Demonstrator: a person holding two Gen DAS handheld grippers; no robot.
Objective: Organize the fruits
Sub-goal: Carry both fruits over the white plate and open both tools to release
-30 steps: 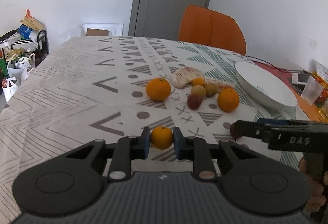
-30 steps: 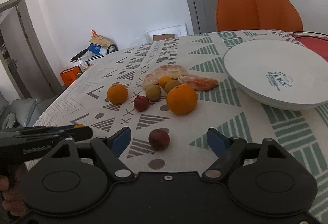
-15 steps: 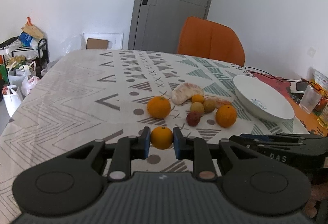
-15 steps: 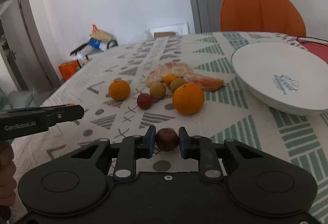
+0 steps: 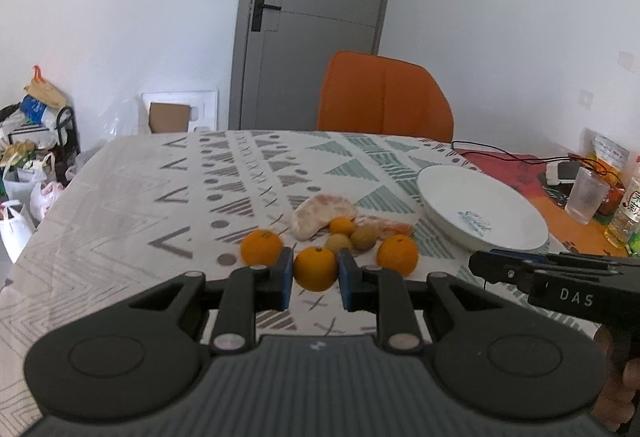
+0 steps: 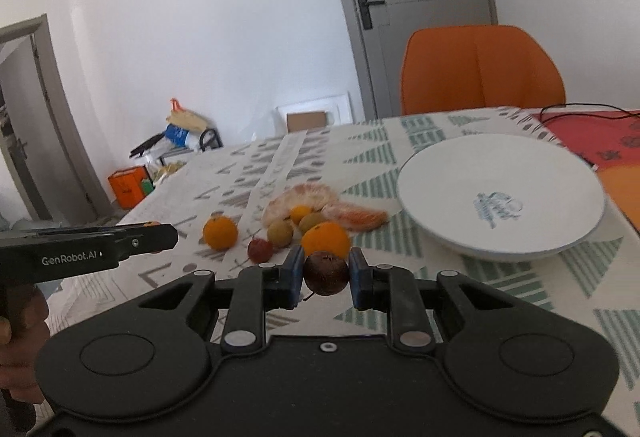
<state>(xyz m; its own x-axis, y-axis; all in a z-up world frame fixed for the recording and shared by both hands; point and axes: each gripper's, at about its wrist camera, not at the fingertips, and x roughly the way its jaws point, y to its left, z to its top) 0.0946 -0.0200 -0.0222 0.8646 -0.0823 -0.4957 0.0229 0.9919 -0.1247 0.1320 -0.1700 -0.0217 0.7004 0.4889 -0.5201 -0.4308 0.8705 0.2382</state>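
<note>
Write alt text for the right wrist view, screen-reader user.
The right tool grips a small dark brown fruit above a patterned tablecloth. Beyond it lie loose oranges, smaller fruits and peeled segments, with an empty white bowl to the right. The left tool enters from the left edge.

Bright, even daylight, soft shadows; fisheye bending at dark corners; slight blur, perhaps motion.

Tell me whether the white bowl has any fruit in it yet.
Empty. The white bowl shows only its bare inside and a printed blue mark; the loose fruit lies on the tablecloth beside it.
</note>
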